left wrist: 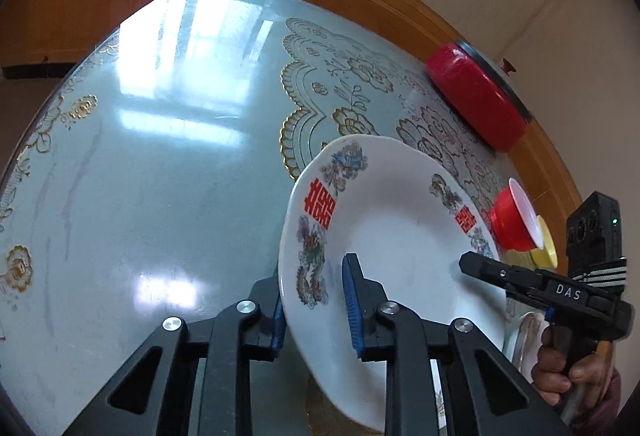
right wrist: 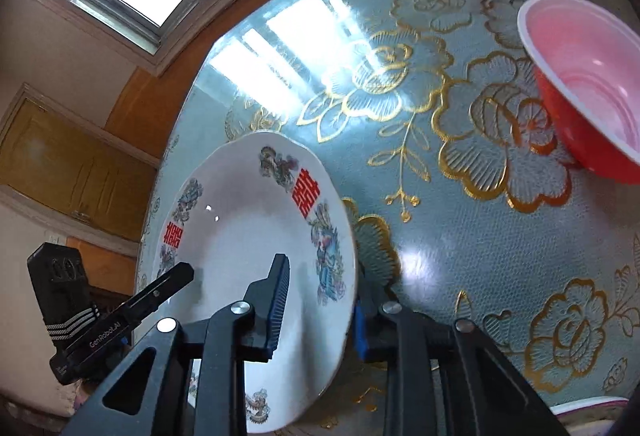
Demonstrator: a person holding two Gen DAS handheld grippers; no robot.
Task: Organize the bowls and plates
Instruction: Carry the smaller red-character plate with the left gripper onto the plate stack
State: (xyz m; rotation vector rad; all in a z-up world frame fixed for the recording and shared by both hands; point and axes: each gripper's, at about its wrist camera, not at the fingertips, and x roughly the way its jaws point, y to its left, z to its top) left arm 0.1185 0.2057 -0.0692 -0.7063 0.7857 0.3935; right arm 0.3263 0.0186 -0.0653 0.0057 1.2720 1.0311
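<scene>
A white plate [left wrist: 400, 236] with red characters and dragon prints is held tilted over the glass-topped table [left wrist: 160, 176]. My left gripper [left wrist: 316, 312] is shut on its left rim, one blue pad under it and one on its inner face. My right gripper [right wrist: 320, 316] is shut on the opposite rim of the plate [right wrist: 248, 236]. Each gripper shows in the other's view, the right gripper [left wrist: 470, 266] and the left gripper [right wrist: 184, 272], each at the plate's far edge. A red bowl [left wrist: 512, 220] with a white inside sits in a yellow bowl [left wrist: 546, 248]; the red bowl [right wrist: 588, 92] is at upper right.
A red pot [left wrist: 476, 96] with a lid stands at the table's back right edge. A pink-rimmed dish [right wrist: 592, 406] peeks in at the bottom right. A hand [left wrist: 560, 368] holds the right gripper. The table [right wrist: 440, 256] has a blue floral cover under glass.
</scene>
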